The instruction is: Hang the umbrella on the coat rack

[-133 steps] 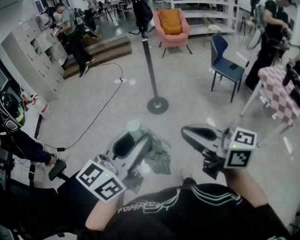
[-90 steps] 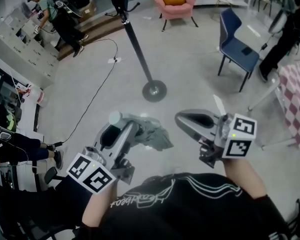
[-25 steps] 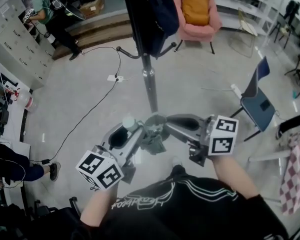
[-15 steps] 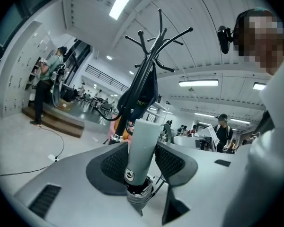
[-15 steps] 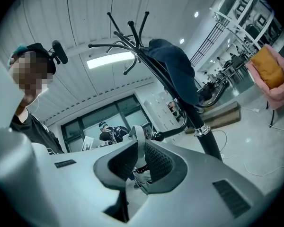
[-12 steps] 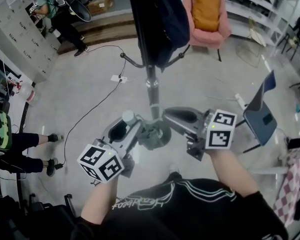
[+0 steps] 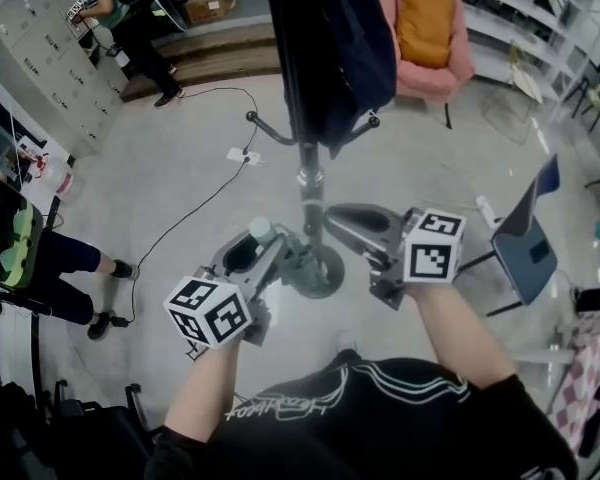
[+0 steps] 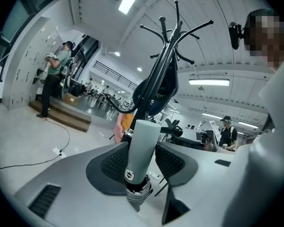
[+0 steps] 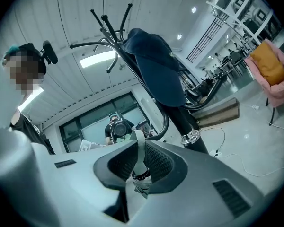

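From the head: gripping the umbrella (image 7: 295,256) in the left tongs (image 7: 268,253), its pale handle (image 7: 260,230) poking up past the jaws. Holding the right tongs (image 7: 330,223) just beside, almost touching the left pair across the grey bundle. Five seconds back, carrying the right tongs wide of the umbrella and empty; now brought in against it. Back then, well apart from the coat rack (image 7: 306,158) across the floor; now right up to it, with the pole just ahead of both pairs and the round base (image 7: 325,280) showing below, between them. Half a second ago, much the same, only slightly further off. Above and beyond the tongs, a dark blue garment (image 7: 358,38) on the rack; off to the right, a pink armchair (image 7: 432,30) and a blue chair (image 7: 528,243).

From the left tongs (image 8: 142,161): clamped on the handle (image 8: 142,145), upright between the ribbed pads, with folded cloth bunched under it. Straight ahead past the handle, the rack (image 8: 169,56) rising to its hooks, with the garment (image 8: 156,91) on it.

From the right tongs (image 9: 141,167): pinched shut on a thin grey strap (image 9: 138,157) of the umbrella, tag end hanging under the jaws. Just beyond the right-hand jaw, the pole (image 9: 182,115); higher up, the garment (image 9: 156,74) and the hooks.
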